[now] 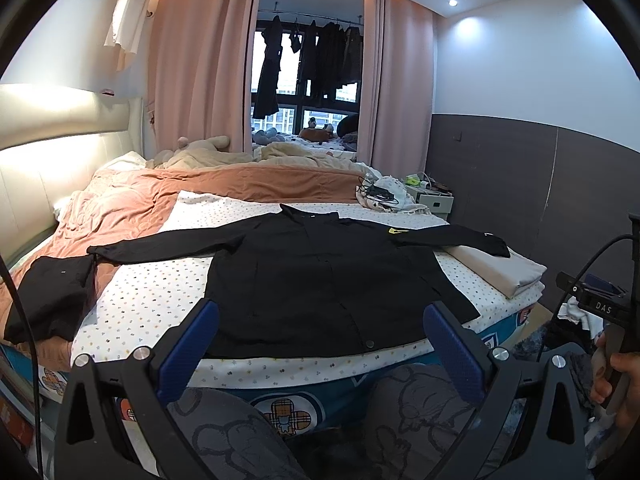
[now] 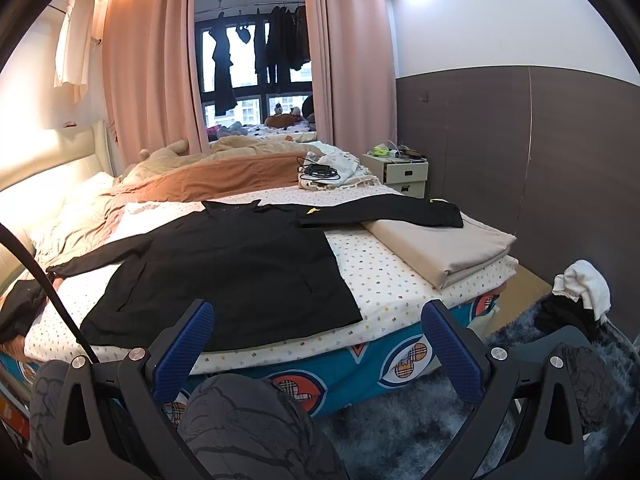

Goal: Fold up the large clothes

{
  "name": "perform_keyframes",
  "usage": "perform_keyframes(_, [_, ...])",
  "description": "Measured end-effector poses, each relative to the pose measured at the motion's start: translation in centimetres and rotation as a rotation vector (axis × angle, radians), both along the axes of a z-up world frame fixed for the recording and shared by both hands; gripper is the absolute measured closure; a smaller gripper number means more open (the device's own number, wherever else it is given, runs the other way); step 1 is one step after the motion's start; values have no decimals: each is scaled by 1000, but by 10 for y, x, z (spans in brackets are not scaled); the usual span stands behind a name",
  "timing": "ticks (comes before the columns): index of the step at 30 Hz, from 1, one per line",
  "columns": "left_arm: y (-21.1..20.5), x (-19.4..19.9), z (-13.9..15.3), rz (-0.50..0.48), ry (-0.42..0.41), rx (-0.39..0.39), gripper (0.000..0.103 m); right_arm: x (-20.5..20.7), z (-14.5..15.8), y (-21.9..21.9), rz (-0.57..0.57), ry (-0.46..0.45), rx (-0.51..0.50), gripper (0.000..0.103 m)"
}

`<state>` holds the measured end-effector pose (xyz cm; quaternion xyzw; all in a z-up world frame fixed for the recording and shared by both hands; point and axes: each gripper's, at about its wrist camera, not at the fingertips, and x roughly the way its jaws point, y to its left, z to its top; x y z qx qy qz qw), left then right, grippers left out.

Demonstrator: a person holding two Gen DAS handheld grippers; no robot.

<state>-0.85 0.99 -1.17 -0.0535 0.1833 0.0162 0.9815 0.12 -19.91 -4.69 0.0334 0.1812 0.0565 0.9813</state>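
Note:
A large black long-sleeved jacket (image 1: 316, 280) lies spread flat on the dotted white sheet (image 1: 160, 292) of the bed, both sleeves stretched out sideways. It also shows in the right wrist view (image 2: 224, 272). Its right sleeve end rests on a folded beige cloth (image 2: 444, 248). My left gripper (image 1: 320, 336) is open and empty, held off the bed's front edge just short of the jacket's hem. My right gripper (image 2: 318, 338) is open and empty, in front of the jacket's lower right corner.
Another black garment (image 1: 52, 300) lies at the bed's left. An orange quilt (image 1: 224, 184) covers the far half. A pile of cloth with cables (image 2: 328, 174) sits at the far right by a nightstand (image 2: 400, 174). Clothes lie heaped on the blue rug (image 2: 576, 304).

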Motion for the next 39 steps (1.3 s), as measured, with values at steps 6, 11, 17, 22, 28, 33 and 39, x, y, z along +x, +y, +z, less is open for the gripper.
perform_keyframes(6, [0, -2, -1, -3, 2, 9, 0, 2, 1, 0, -1, 4, -2, 0])
perform_keyframes(11, [1, -3, -1, -4, 2, 5, 0, 0, 2, 0, -4, 0, -4, 0])
perform_keyframes(17, [1, -3, -1, -6, 2, 6, 0, 0, 0, -2, -4, 3, 0, 0])
perform_keyframes(22, [1, -3, -1, -4, 3, 3, 0, 0, 0, -2, -3, 5, 0, 0])
perform_keyframes(28, [2, -7, 0, -4, 2, 1, 0, 1, -1, -3, -7, 8, 2, 0])
perform_keyframes(33, [2, -7, 0, -4, 2, 2, 0, -1, 0, -2, -7, 8, 3, 0])
perform_keyframes(39, [2, -7, 0, -5, 2, 3, 0, -2, 1, -2, -5, 12, 9, 0])
